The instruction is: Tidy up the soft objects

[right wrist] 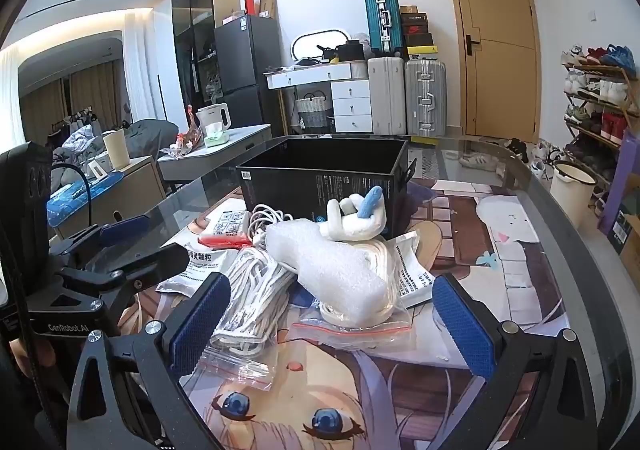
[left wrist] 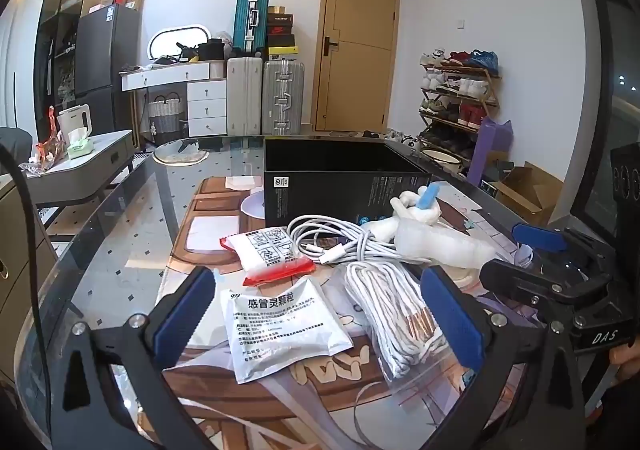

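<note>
In the left wrist view the left hand-held gripper hangs over the pile with its jaws wide apart and nothing between the pads. Under it on the glass table lie a silver sachet, a bagged white cord, a red-edged packet and a loose white cable. Behind them stands the black box, open at the top. By my reading nothing has been sorted yet: every soft item lies outside the box. The box floor is out of sight, so I cannot tell whether it holds anything.

In the right wrist view the right hand-held gripper is likewise spread wide and empty, poised above a white foam wrap that lies on a zip bag. A small plush toy sits against the box wall. The wrap covers much of the cords and of a printed packet beside it. The box inside is dark, and the lens bends the table rim.
</note>
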### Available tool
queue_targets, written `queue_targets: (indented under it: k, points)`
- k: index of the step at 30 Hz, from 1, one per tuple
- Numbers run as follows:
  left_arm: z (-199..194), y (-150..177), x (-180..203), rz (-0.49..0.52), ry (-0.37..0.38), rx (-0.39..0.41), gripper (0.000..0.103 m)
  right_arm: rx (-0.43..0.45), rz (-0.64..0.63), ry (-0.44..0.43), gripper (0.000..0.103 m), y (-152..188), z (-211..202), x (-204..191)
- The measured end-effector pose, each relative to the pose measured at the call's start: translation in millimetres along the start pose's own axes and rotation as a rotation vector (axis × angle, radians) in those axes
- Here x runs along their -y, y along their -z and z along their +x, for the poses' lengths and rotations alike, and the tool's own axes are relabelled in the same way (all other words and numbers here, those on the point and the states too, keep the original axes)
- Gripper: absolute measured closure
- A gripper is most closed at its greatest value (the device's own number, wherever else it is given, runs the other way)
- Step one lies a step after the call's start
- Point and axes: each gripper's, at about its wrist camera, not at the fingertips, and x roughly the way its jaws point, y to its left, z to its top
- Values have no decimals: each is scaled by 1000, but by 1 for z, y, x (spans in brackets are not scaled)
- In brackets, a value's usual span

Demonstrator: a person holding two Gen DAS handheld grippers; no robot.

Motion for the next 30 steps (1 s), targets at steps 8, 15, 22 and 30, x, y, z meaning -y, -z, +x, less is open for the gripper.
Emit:
queue_targets:
  k: [8, 15, 22, 30]
  points:
    - [0, 0, 0, 8, -4, 0, 0, -7, -9, 6, 0, 0, 0, -1]
    - [0, 0, 0, -1, -1, -3, 0, -9, -11, 7, 0, 0, 0, -1]
    - [-1, -1, 0, -4, 0, -4, 0, -10, -13, 9, 0, 0, 1, -2]
    - [-1, -2, 0, -4, 0, -5, 0, -10, -16, 9, 0, 0, 0, -2]
